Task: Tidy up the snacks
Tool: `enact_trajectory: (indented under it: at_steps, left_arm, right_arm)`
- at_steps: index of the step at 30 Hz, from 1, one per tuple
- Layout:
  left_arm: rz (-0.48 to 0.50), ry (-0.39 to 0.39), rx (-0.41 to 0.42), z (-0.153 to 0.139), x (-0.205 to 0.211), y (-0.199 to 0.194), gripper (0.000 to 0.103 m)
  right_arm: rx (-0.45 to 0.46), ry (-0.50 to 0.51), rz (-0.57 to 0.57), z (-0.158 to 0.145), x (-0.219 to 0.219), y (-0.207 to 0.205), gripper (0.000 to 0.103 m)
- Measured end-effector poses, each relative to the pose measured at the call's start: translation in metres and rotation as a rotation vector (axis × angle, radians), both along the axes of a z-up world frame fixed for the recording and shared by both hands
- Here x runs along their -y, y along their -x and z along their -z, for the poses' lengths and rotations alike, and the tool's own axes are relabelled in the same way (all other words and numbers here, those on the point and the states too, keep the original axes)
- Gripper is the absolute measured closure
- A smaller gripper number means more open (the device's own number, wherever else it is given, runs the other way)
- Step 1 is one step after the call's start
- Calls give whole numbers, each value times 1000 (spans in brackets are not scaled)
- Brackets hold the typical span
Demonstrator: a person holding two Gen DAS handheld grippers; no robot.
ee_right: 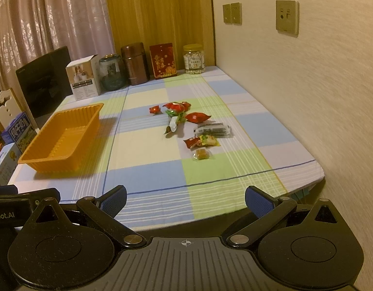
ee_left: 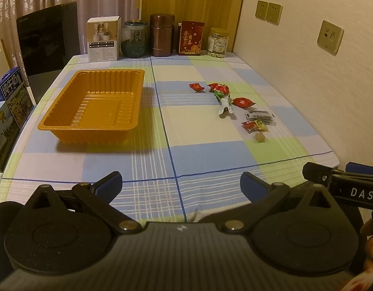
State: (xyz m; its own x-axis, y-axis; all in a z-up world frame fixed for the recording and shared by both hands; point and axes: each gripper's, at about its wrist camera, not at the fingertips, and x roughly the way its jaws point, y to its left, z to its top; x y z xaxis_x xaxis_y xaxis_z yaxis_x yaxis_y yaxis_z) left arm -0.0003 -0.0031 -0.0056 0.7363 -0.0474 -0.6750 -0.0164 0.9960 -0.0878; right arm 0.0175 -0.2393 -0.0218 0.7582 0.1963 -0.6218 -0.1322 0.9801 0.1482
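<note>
An empty orange plastic tray [ee_left: 65, 127] [ee_right: 36, 162] sits on the left of the checked tablecloth. Several wrapped snacks lie in a loose group right of centre: red candies [ee_left: 243, 102] [ee_right: 197, 117], a white-and-green wrapper [ee_left: 224, 105] [ee_right: 173, 124], a dark packet [ee_left: 260, 116] [ee_right: 213, 130], a red-and-yellow packet [ee_left: 255, 125] [ee_right: 202, 141] and a small brown sweet [ee_left: 260, 137] [ee_right: 201, 154]. My left gripper [ee_left: 181, 184] is open and empty over the near table edge. My right gripper [ee_right: 185, 200] is open and empty, also at the near edge, well short of the snacks.
Along the back stand a white box [ee_left: 102, 39], a glass jar [ee_left: 134, 39], a brown canister [ee_left: 162, 35], a red packet [ee_left: 191, 38] and a nut jar [ee_left: 218, 42]. A wall [ee_right: 319, 97] borders the right side. Milk cartons [ee_left: 14, 94] and a black screen [ee_left: 48, 38] are left.
</note>
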Motion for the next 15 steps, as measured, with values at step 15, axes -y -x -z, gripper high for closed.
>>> enact_trajectory:
  at_steps: [15]
  left_arm:
    - [1, 0, -1, 0, 0, -1, 0]
  right_arm:
    - [-2, -1, 2, 1, 0, 0, 0]
